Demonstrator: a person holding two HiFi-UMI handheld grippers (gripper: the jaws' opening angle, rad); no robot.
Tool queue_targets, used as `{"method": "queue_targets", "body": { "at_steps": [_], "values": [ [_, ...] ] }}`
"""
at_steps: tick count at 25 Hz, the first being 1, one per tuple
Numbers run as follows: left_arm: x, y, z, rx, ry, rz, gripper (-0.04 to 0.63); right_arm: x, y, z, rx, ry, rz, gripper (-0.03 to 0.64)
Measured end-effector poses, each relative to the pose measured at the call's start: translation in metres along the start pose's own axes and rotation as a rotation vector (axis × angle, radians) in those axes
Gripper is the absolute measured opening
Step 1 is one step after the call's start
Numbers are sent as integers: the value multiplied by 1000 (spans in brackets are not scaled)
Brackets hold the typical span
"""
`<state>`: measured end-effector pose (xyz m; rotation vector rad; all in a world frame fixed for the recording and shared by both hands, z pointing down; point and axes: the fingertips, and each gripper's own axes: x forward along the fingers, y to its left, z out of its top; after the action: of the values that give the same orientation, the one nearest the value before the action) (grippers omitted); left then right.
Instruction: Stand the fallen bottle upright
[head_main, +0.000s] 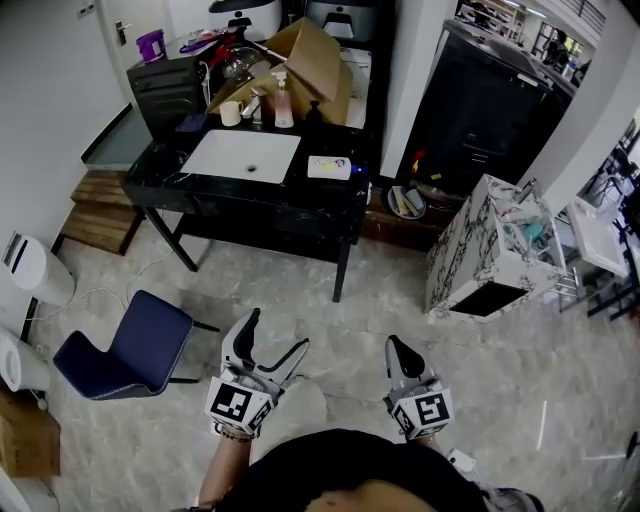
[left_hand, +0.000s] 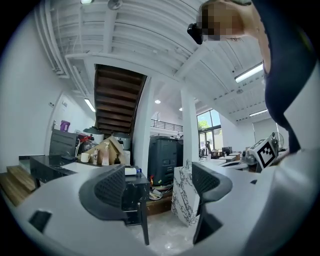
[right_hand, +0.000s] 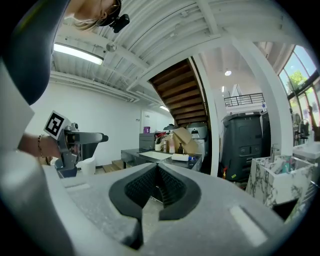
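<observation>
Head view: the fallen bottle (head_main: 329, 167) lies on its side near the front corner of the black bench (head_main: 240, 196), well ahead of both claws. The left claw (head_main: 276, 338) gapes and the right claw (head_main: 399, 347) is closed.

Left gripper view: the jaws stand wide apart with nothing between them.

Right gripper view: the jaws are pressed together on nothing.

Because the bottle lies so close to the edge, a clumsy nudge could roll it off.

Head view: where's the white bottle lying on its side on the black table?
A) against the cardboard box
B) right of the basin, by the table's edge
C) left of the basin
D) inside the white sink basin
B: the white bottle lies on the black table just right of the white sink basin, near the table's right edge.
</observation>
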<state>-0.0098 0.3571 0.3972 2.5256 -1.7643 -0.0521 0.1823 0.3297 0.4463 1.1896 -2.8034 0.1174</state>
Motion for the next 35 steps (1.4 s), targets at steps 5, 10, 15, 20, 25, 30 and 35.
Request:
{"method": "queue_targets", "body": {
  "at_steps": [5,10,15,20,25,30,35],
  "values": [
    [5,12,-10,23,24,23,396,11,0,-9,-2,22,20,5],
    [31,35,-34,-22,95,29,397,39,-10,-10,13,17,30,5],
    [76,64,-36,-37,94,-10,397,85,-36,-8,59,19,17,5],
    [132,106,-32,-19,119,-32,396,151,-57,17,51,-27,24,5],
    [194,154,-27,-26,126,-76,397,225,-88,38,44,-41,19,5],
    [253,208,-20,6,162,-107,396,292,-123,49,45,-14,-23,5],
    [307,245,-16,81,181,-151,396,340,-150,55,48,-19,-50,5]
  ]
}}
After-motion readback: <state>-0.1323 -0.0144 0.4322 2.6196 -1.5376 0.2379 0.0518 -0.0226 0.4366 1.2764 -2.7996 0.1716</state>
